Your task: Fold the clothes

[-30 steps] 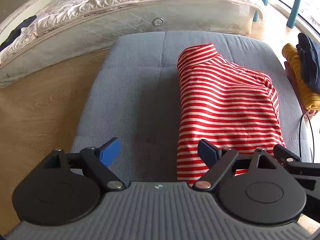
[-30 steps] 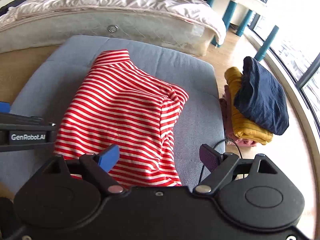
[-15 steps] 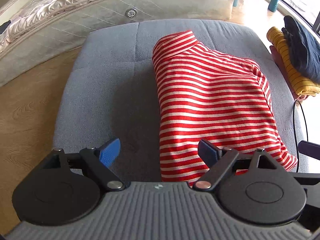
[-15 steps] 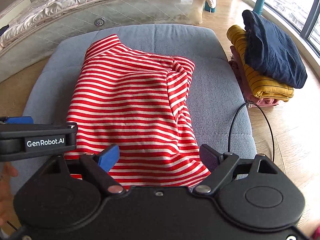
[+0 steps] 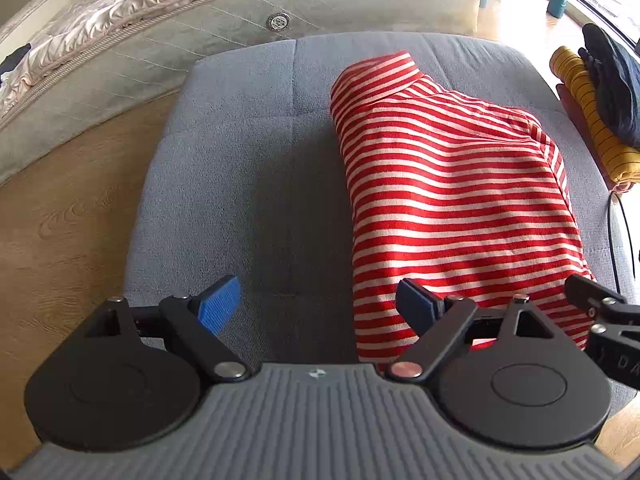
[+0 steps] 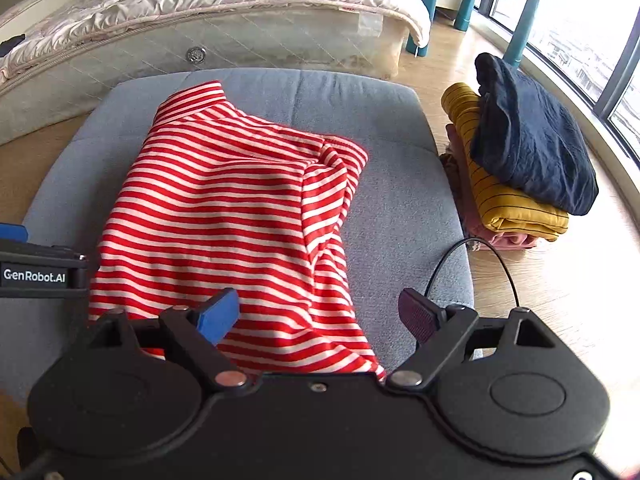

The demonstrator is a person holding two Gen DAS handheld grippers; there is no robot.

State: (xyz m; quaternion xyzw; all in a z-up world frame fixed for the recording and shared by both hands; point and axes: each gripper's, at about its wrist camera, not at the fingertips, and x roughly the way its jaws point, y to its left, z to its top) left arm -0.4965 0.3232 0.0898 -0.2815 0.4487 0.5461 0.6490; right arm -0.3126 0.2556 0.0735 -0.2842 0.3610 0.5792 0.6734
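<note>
Left gripper (image 5: 318, 306) spread, right gripper (image 6: 320, 314) spread, over striped shirt (image 6: 224, 216), grey cushion (image 5: 248, 184)

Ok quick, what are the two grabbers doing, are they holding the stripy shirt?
Left gripper: open, holding nothing.
Right gripper: open, holding nothing; the striped shirt lies loose on the cushion.

grey cushion (image 6: 400, 200) | striped shirt (image 6: 224, 208) lying folded on it

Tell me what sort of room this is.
Most likely a bedroom in a home: a mattress with a quilted cover lies behind the grey cushion, folded clothes are stacked on the wooden floor, and large windows run along one side.
</note>
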